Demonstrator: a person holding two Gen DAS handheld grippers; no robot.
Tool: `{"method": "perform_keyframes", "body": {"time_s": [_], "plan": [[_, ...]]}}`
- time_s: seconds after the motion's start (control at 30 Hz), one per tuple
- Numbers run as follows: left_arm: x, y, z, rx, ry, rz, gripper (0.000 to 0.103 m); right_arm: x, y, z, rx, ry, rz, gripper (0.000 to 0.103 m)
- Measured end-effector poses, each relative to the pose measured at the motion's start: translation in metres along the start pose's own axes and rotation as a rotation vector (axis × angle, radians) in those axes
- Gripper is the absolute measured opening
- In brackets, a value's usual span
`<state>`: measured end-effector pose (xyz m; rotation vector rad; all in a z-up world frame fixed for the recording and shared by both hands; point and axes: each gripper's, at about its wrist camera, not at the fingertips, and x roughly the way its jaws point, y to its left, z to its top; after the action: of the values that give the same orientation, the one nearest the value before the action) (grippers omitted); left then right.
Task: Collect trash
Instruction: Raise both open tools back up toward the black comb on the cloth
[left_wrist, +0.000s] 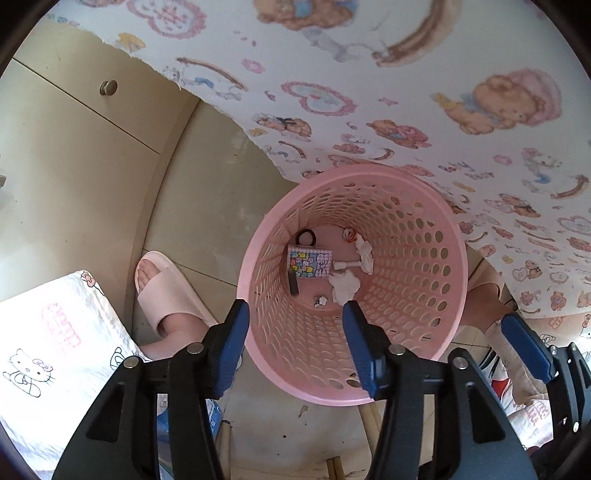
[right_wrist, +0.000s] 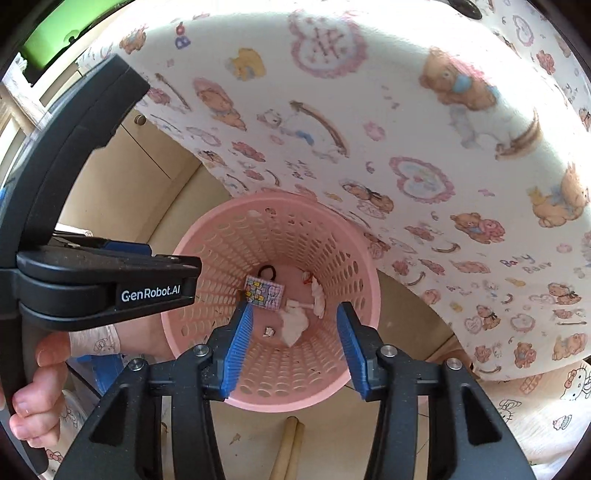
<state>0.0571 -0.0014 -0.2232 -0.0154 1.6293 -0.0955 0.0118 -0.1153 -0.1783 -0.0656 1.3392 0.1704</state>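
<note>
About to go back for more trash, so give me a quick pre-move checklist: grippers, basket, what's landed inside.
1. Left gripper empty: ok, jaws apart, nothing between them.
2. Right gripper empty: ok, jaws apart, nothing between them.
3. Trash landed inside the basket: ok, patterned packet, crumpled tissues, black ring and small scraps lie on its bottom.
4. Basket upright: ok, its mouth faces both cameras.
5. Basket has room: ok, only the bottom is covered.
6. More trash left to collect: cannot tell, the tablecloth hides the tabletop; floor near the basket shows only small specks.
</note>
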Motion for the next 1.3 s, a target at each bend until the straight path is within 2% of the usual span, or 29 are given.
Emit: {"method": "perform_keyframes", "body": {"time_s": [0.33, 0.5, 0.77, 0.9, 1.03, 1.13, 1.3], "plan": [[-0.013, -0.003, -0.002, 0.004, -0.019, -0.029, 0.056, -0.005, -0.003, 0.002, 0.004, -0.010, -0.003, 0.050], [-0.038, -0.006, -0.005, 0.016, -0.102, -0.002, 0.056, -0.017, -0.007, 0.003, 0.025, -0.038, 0.010, 0.050], [-0.076, -0.006, -0.010, 0.042, -0.246, 0.041, 0.062, -0.051, -0.010, 0.006, 0.037, -0.146, 0.003, 0.050], [-0.080, -0.002, -0.009, 0.030, -0.247, 0.022, 0.062, -0.064, -0.013, 0.005, 0.054, -0.179, 0.011, 0.051], [-0.091, -0.002, -0.011, 0.030, -0.279, 0.008, 0.062, -0.077, -0.012, 0.005, 0.051, -0.222, -0.001, 0.051], [-0.103, 0.000, -0.014, 0.033, -0.328, 0.007, 0.062, -0.090, -0.014, 0.004, 0.061, -0.256, 0.007, 0.051], [-0.132, 0.009, -0.020, 0.002, -0.455, -0.013, 0.062, -0.110, -0.019, 0.001, 0.073, -0.319, 0.007, 0.052]]}}
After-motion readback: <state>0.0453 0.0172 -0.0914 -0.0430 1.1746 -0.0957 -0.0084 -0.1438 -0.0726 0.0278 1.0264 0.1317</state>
